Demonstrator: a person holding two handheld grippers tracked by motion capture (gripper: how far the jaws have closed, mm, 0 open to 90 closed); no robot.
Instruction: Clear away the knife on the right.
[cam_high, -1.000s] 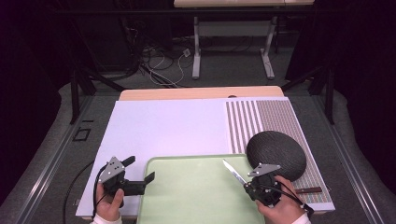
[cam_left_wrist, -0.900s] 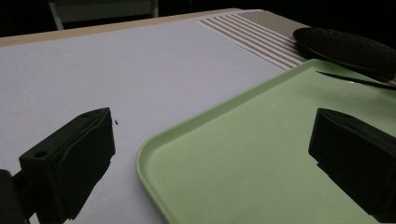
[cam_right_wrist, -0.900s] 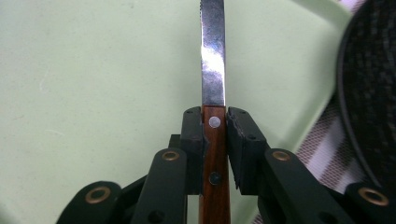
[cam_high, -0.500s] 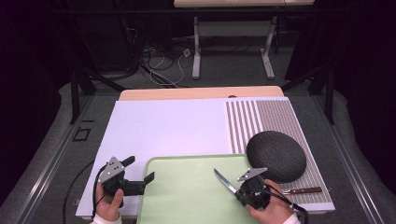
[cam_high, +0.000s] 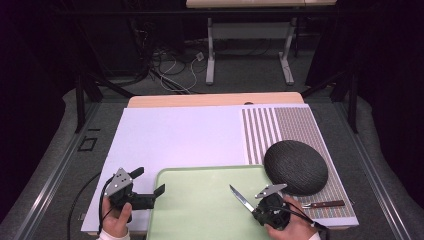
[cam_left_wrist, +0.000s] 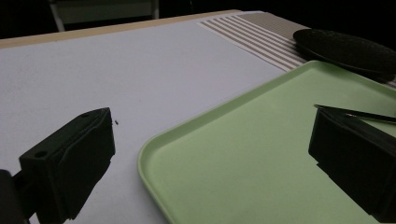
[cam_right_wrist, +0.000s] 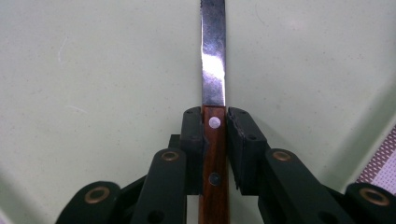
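A pale green tray (cam_high: 200, 212) lies at the near edge of the white table cover. My right gripper (cam_high: 260, 210) hovers over the tray's right part, shut on the wooden handle of a knife (cam_high: 241, 198) whose steel blade points up and left. In the right gripper view the jaws clamp the handle just below the blade (cam_right_wrist: 213, 60), with the tray surface (cam_right_wrist: 93, 70) beneath my right gripper (cam_right_wrist: 215, 123). My left gripper (cam_high: 148, 181) stands open at the tray's left rim, with nothing between its jaws; in the left gripper view my left gripper (cam_left_wrist: 212, 130) straddles the tray corner (cam_left_wrist: 154, 154).
A dark round dome (cam_high: 295, 167) rests on the striped mat (cam_high: 280, 130) right of the tray, also in the left gripper view as the dome (cam_left_wrist: 345, 46). A second wooden-handled utensil (cam_high: 324, 204) lies on the mat near the right gripper. A white cover (cam_high: 175, 135) spans the rest.
The right gripper with the knife has shifted slightly left and toward the near edge, away from the dark dome. The left gripper has kept still.
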